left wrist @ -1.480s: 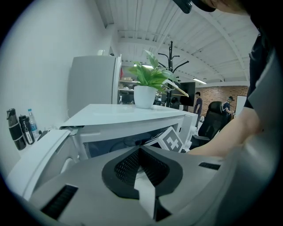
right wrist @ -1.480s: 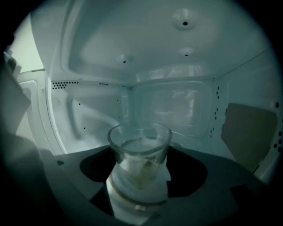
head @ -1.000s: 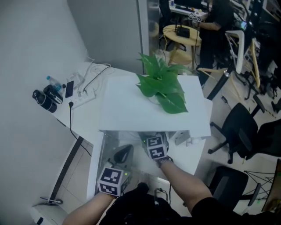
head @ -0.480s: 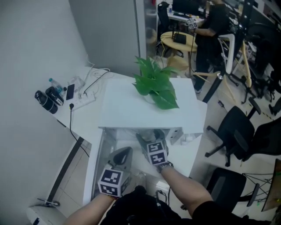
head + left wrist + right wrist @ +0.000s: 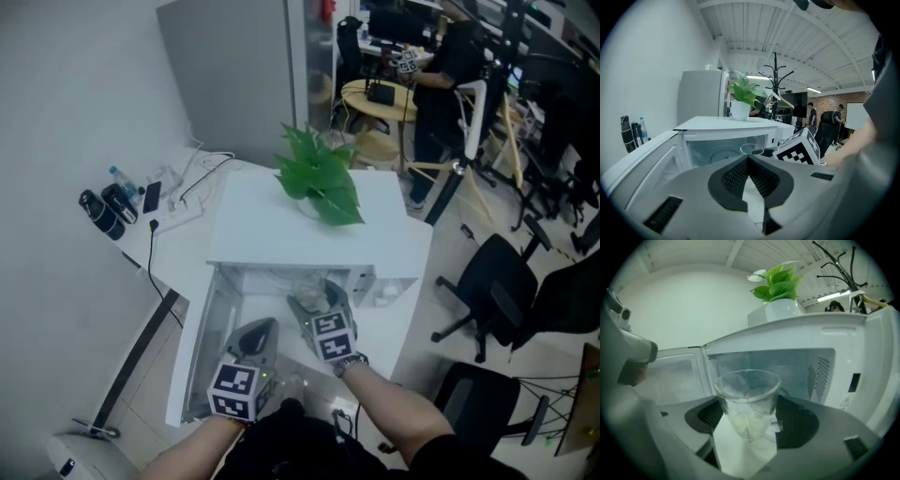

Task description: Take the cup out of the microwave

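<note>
Right gripper pinches the clear, tapered see-through cup low on its wall, upright, with the rim above the pads. The cup hangs just in front of the mouth of the white microwave. Its cavity lies at 12 o'clock and its white door stands swung wide at 9 o'clock. Left gripper, at 8 o'clock of the right one in the head view, has its pads pressed together on nothing. I judge the withdrawal step nearly done: the cup looks clear of the cavity. The next move calls for holding the cup level, backing it toward 6 o'clock, and finding a bare patch of surface to set it on.
</note>
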Motion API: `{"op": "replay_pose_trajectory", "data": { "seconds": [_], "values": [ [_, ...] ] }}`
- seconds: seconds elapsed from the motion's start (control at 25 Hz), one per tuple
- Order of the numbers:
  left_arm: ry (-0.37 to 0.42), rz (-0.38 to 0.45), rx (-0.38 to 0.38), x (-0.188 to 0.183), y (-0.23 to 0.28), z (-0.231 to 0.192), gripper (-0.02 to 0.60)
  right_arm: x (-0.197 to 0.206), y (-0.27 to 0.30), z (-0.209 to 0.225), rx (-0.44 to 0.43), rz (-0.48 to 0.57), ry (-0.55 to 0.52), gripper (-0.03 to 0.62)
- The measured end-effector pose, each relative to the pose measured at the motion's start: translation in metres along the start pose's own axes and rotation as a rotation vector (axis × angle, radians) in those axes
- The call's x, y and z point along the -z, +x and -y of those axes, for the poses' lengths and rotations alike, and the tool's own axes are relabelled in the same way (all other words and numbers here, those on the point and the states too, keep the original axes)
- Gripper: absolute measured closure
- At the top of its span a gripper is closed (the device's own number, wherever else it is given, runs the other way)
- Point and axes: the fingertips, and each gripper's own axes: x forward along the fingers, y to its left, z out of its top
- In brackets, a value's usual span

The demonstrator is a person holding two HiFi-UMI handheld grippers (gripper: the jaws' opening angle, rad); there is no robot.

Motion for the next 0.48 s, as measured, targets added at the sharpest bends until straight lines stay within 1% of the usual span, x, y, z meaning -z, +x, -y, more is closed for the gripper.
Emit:
{"op": "replay_pose_trajectory", "data": {
  "seconds": [0.24, 0.36, 0.48],
  "values": [
    [-0.014, 0.009, -0.023, 0.003, -0.011, 0.013, 0.586, -0.006, -0.027, -0.005, -0.019, 0.023, -0.014, 0.22],
    [-0.007, 0.018, -0.047, 0.003, -0.017, 0.015, 0.586, -0.009, -0.042, -0.008, -0.031, 0.028, -0.015, 0.22],
    [0.008, 0.047, -0.067, -0.002, -0.024, 0.018, 0.586, -0.015, -0.058, -0.011, -0.039, 0.036, -0.019, 0.22]
  ]
}}
